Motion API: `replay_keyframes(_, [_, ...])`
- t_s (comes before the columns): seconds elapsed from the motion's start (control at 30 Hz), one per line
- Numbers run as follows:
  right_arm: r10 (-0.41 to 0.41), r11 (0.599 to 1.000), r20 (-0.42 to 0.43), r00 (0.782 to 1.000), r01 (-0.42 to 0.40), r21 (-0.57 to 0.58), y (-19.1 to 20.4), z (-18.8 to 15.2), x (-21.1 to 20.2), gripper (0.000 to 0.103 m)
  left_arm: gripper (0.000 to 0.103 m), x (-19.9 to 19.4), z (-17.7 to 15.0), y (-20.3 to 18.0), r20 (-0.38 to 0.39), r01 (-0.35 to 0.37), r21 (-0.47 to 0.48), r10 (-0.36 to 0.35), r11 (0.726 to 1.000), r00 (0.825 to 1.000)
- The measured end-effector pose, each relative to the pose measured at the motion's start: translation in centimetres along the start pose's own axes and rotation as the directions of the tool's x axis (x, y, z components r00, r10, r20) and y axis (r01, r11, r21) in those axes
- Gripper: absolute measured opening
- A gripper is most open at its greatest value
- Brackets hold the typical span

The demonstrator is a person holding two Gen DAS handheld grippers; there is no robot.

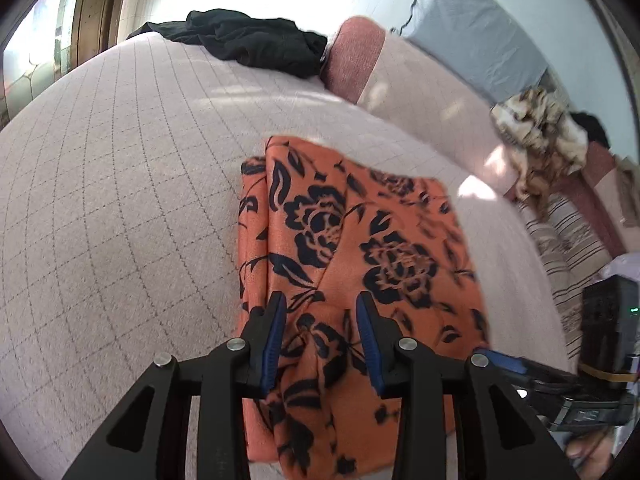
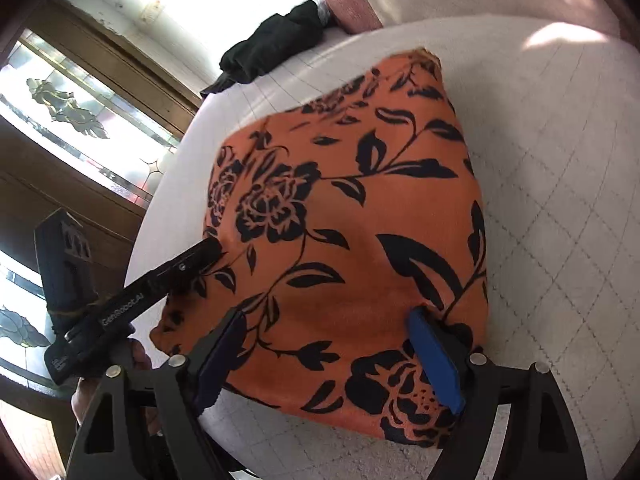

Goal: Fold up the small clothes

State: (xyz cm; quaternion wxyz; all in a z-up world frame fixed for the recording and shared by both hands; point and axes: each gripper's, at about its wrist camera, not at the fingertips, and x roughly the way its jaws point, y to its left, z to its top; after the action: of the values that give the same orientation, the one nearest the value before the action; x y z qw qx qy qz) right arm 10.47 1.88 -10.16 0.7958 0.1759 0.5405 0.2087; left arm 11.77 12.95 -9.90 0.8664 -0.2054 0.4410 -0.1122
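Orange floral garment, soft and limp, folded near bed edge; left gripper and right gripper jaws apart, best pinched at hem corners.

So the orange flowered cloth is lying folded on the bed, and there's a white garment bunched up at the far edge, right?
Nearly. The orange cloth does lie folded on the bed, but the garment bunched at the far edge is black, not white. The left wrist view shows it clearly, and the right wrist view agrees.
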Motion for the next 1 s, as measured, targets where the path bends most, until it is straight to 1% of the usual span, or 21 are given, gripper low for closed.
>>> replay_keyframes(0.03, [0.002, 1.0, -0.003, 1.0, -0.002, -0.007, 0.2, -0.1, -0.1, 0.085, 0.063, -1.2, -0.3, 0.8, 0.017, 0.044, -0.033, -0.043, 0.999, 0.999])
replay_keyframes(0.07, [0.002, 1.0, -0.009, 1.0, -0.002, -0.011, 0.2, -0.1, -0.1, 0.085, 0.071, -1.6, -0.7, 1.6, 0.01, 0.064, -0.073, -0.064, 0.995, 0.998])
replay_keyframes(0.1, [0.006, 1.0, -0.014, 1.0, -0.006, -0.012, -0.1, -0.1, 0.2, 0.085, 0.071, -1.0, -1.2, 2.4, -0.044, 0.079, -0.107, -0.084, 0.991, 0.995])
replay_keyframes(0.13, [0.017, 1.0, -0.011, 1.0, -0.017, -0.003, -0.4, -0.2, 0.3, 0.086, 0.066, 0.7, -1.9, 3.4, -0.152, 0.082, -0.144, -0.104, 0.986, 0.983])
replay_keyframes(0.17, [0.028, 1.0, -0.002, 1.0, -0.028, 0.009, -0.8, -0.3, 0.5, 0.086, 0.04, 2.2, -2.8, 4.5, -0.226, 0.054, -0.191, -0.098, 0.98, 0.969])
replay_keyframes(0.2, [0.032, 0.999, 0.005, 0.999, -0.032, 0.015, -0.9, -0.4, 0.3, 0.086, 0.034, 2.1, -2.8, 5.3, -0.221, 0.035, -0.213, -0.083, 0.976, 0.972])
replay_keyframes(0.27, [0.042, 0.999, -0.002, 0.999, -0.042, 0.004, -0.8, -0.4, 0.1, 0.086, 0.035, 0.1, -1.7, 5.2, -0.175, 0.073, -0.229, -0.115, 0.971, 0.978])
replay_keyframes(0.33, [0.067, 0.998, 0.0, 0.998, -0.067, 0.003, -0.9, -0.2, -0.7, 0.086, 0.035, -1.6, -0.3, 4.1, -0.122, 0.073, -0.156, -0.092, 0.985, 0.988])
replay_keyframes(0.4, [0.111, 0.994, 0.046, 0.993, -0.112, 0.011, -1.5, -0.1, -2.4, 0.086, 0.043, -2.5, 1.4, 3.7, -0.073, 0.066, -0.11, -0.074, 0.992, 0.995])
replay_keyframes(0.47, [0.107, 0.994, 0.12, 0.987, -0.109, 0.017, -2.5, 0.6, -4.2, 0.086, 0.073, -1.9, 3.2, 4.4, -0.074, 0.056, -0.095, -0.064, 0.994, 0.995])
replay_keyframes(0.53, [0.089, 0.994, 0.165, 0.982, -0.098, 0.048, -4.3, 1.8, -5.1, 0.087, 0.075, -0.3, 4.6, 6.5, -0.086, 0.029, -0.084, -0.036, 0.996, 0.996])
replay_keyframes(0.6, [0.067, 0.99, 0.161, 0.985, -0.086, 0.113, -6.7, 3.3, -4.5, 0.087, 0.072, 2.7, 5.0, 8.7, -0.183, -0.012, -0.089, -0.005, 0.996, 0.983])
replay_keyframes(0.67, [0.085, 0.981, 0.12, 0.989, -0.104, 0.164, -8.5, 4.9, -2.7, 0.087, 0.052, 5.0, 4.5, 9.5, -0.247, 0.016, -0.099, -0.04, 0.995, 0.968])
replay_keyframes(0.7, [0.1, 0.976, 0.098, 0.99, -0.117, 0.185, -9.2, 5.5, -1.7, 0.087, 0.051, 5.1, 4.5, 9.7, -0.239, 0.02, -0.109, -0.046, 0.994, 0.97])
replay_keyframes(0.77, [0.167, 0.961, 0.048, 0.985, -0.173, 0.213, -9.8, 6.5, 0.7, 0.087, 0.04, 4.6, 4.6, 9.9, -0.236, 0.022, -0.113, -0.048, 0.993, 0.971])
replay_keyframes(0.8, [0.193, 0.955, 0.018, 0.981, -0.192, 0.224, -9.8, 6.8, 1.9, 0.086, 0.038, 4.4, 4.6, 9.9, -0.238, 0.024, -0.104, -0.048, 0.994, 0.97])
replay_keyframes(0.83, [0.218, 0.952, -0.016, 0.976, -0.209, 0.225, -9.6, 6.9, 3.1, 0.074, 0.034, 4.3, 4.7, 10.0, -0.239, 0.023, -0.097, -0.046, 0.995, 0.97])
replay_keyframes(0.87, [0.205, 0.96, -0.044, 0.978, -0.193, 0.201, -8.9, 7.0, 4.0, 0.06, 0.03, 4.1, 4.7, 10.1, -0.235, 0.027, -0.092, -0.048, 0.995, 0.971])
replay_keyframes(0.9, [0.177, 0.973, -0.048, 0.983, -0.168, 0.156, -8.1, 7.2, 4.1, 0.053, 0.028, 4.0, 4.9, 9.9, -0.232, 0.033, -0.087, -0.052, 0.996, 0.971])
replay_keyframes(0.93, [0.179, 0.976, -0.047, 0.983, -0.172, 0.133, -7.7, 7.3, 4.0, 0.042, 0.026, 3.6, 4.9, 9.6, -0.224, 0.033, -0.076, -0.05, 0.997, 0.973])
replay_keyframes(1.0, [0.184, 0.978, -0.012, 0.983, -0.181, 0.1, -7.1, 7.8, 2.2, 0.036, 0.024, 2.6, 5.1, 8.4, -0.202, 0.04, -0.046, -0.048, 0.998, 0.978])
